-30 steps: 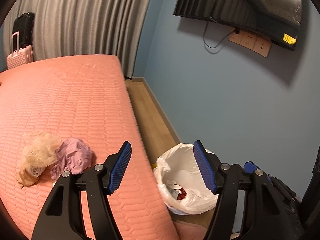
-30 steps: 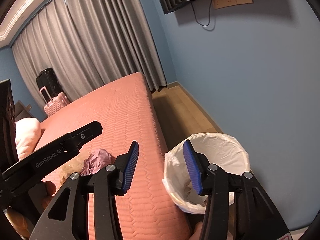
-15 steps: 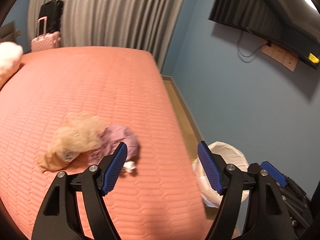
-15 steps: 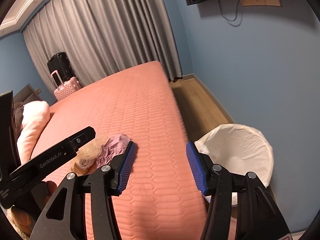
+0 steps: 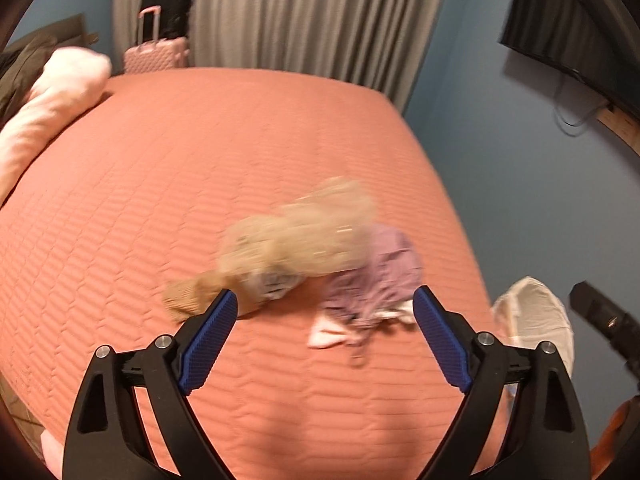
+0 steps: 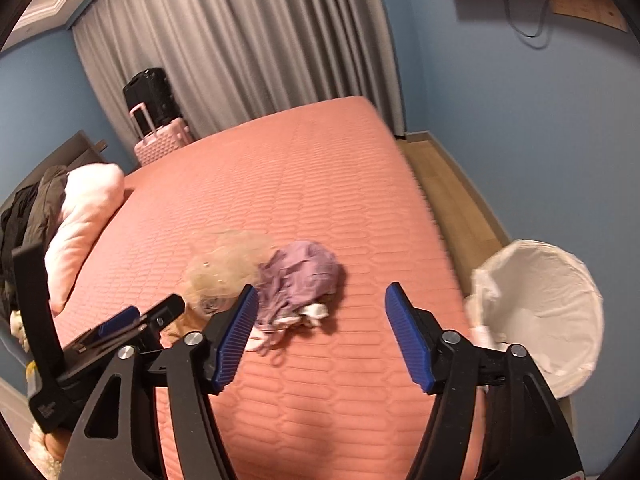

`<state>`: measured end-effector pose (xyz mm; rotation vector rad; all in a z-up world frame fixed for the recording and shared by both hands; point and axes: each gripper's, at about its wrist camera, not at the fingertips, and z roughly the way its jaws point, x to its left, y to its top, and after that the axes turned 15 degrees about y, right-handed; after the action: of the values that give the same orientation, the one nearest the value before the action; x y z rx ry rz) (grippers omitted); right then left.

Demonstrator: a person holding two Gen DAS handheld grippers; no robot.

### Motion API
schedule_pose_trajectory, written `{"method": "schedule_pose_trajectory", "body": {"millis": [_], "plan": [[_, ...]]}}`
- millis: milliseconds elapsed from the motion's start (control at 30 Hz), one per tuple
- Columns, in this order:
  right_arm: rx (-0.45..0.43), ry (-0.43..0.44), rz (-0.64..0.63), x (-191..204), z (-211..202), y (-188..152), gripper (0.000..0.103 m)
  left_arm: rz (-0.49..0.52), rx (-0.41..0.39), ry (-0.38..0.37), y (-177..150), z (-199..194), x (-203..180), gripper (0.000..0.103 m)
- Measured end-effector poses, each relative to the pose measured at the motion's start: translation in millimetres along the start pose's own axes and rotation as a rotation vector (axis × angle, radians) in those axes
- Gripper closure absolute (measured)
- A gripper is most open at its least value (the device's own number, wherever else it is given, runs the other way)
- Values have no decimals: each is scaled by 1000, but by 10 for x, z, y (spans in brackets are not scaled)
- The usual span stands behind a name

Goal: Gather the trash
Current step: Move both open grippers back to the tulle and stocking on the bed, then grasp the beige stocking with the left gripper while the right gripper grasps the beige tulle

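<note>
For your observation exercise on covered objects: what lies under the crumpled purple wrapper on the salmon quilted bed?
White crumpled scraps poke out from under the crumpled purple wrapper's near edge, resting on the salmon quilted bed. Whatever else lies beneath stays covered by the wrapper.

Trash on the bed ahead of my grippers

The crumpled bag [image 6: 298, 280] and net wad [image 6: 228, 266] touch on the bed [image 6: 304, 184], just ahead of my left gripper [image 5: 324, 340]; the bin [image 6: 548, 320] stands on the floor right of my right gripper [image 6: 320, 336], suitcases [image 6: 160, 132] behind the bed.
</note>
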<state>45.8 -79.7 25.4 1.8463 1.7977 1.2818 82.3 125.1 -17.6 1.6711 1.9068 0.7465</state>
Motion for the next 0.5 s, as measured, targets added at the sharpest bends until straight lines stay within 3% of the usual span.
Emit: {"method": "schedule_pose_trajectory", "body": {"millis": [300, 500], "plan": [[76, 60, -45, 488, 789, 93, 32, -39, 95, 83, -68, 577, 743, 17], [122, 77, -28, 706, 1365, 167, 30, -42, 160, 59, -62, 981, 990, 17]]}}
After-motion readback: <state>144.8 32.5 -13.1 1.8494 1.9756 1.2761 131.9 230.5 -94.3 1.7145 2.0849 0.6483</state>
